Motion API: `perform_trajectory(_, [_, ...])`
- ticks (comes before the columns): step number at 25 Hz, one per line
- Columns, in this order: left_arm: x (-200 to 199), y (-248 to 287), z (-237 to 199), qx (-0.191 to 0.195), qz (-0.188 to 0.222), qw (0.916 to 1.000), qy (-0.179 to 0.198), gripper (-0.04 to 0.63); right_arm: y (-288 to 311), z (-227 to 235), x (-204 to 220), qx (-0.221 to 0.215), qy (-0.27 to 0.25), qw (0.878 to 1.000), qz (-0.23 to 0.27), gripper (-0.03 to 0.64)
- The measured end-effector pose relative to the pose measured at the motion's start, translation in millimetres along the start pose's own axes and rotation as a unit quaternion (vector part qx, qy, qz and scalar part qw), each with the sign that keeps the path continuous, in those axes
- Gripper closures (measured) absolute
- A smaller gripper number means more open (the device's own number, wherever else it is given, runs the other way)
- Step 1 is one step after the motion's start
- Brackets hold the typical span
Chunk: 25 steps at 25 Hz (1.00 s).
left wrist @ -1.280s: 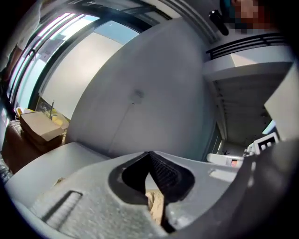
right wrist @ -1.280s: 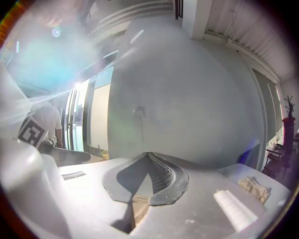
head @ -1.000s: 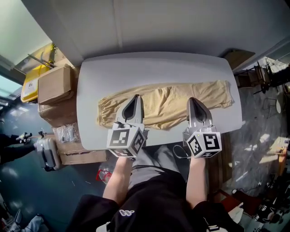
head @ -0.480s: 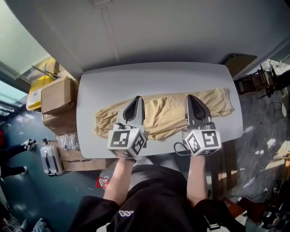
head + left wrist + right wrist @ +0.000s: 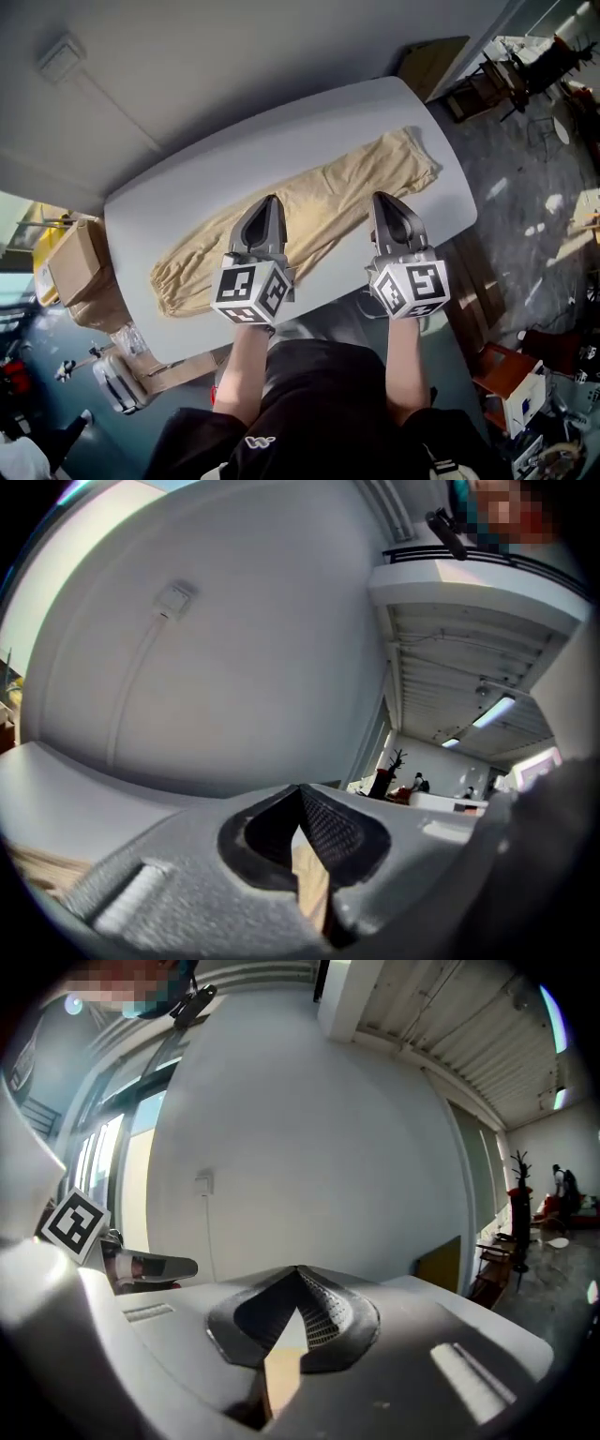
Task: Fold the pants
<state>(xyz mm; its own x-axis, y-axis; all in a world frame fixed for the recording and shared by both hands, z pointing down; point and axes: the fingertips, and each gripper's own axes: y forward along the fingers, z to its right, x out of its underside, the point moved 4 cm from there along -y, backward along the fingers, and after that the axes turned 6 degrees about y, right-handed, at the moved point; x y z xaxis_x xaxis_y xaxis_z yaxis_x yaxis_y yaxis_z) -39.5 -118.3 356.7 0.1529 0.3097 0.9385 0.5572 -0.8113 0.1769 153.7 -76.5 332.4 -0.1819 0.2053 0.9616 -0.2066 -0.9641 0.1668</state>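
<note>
Tan pants (image 5: 349,180) lie stretched out lengthwise across the white table (image 5: 281,131), waistband at the left (image 5: 173,281) and cuffs at the right (image 5: 412,155). Both grippers reach over the near long edge of the pants. My left gripper (image 5: 265,202) is shut on a pinch of the tan cloth (image 5: 311,883), which shows between its jaws. About a forearm's length to its right, my right gripper (image 5: 382,200) is also shut on the cloth (image 5: 281,1372). The grippers' bodies hide the fabric just beneath them in the head view.
A white wall stands behind the table. Cardboard boxes (image 5: 73,272) and a grey case (image 5: 117,382) sit on the floor at the left. A brown board (image 5: 436,58) and chairs (image 5: 487,89) are at the far right. The person's legs are at the table's near edge.
Both grippers have moved forward over the table with the near edge of the pants, which now look narrower. The head view has swung, so the table appears slanted.
</note>
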Motion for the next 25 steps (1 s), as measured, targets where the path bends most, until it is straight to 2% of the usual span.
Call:
perform_trajectory(5, [19, 54, 56, 0.063, -0.037, 0.9972, 0.014, 0.592, -35, 77, 8, 0.086, 0.026, 0.996, -0.002, 0.614])
perform_trajectory(9, [33, 89, 94, 0.099, -0.061, 0.9927, 0.030, 0.592, -46, 121, 13, 0.125, 0.041, 0.991, -0.003, 0.613])
perform_trajectory(13, [49, 124, 125, 0.125, -0.080, 0.9881, 0.038, 0.592, -43, 153, 21, 0.145, 0.046, 0.988, -0.013, 0.613])
perform_trajectory(19, [79, 168, 146, 0.136, -0.115, 0.9832, 0.042, 0.592, -24, 203, 53, 0.171, 0.061, 0.981, -0.068, 0.612])
perform_trajectory(21, [89, 182, 151, 0.139, -0.128, 0.9810, 0.044, 0.592, -16, 218, 66, 0.165, 0.072, 0.980, -0.084, 0.522])
perform_trajectory(25, [104, 207, 163, 0.146, -0.151, 0.9764, 0.051, 0.592, 5, 248, 97, 0.165, 0.094, 0.973, -0.130, 0.508])
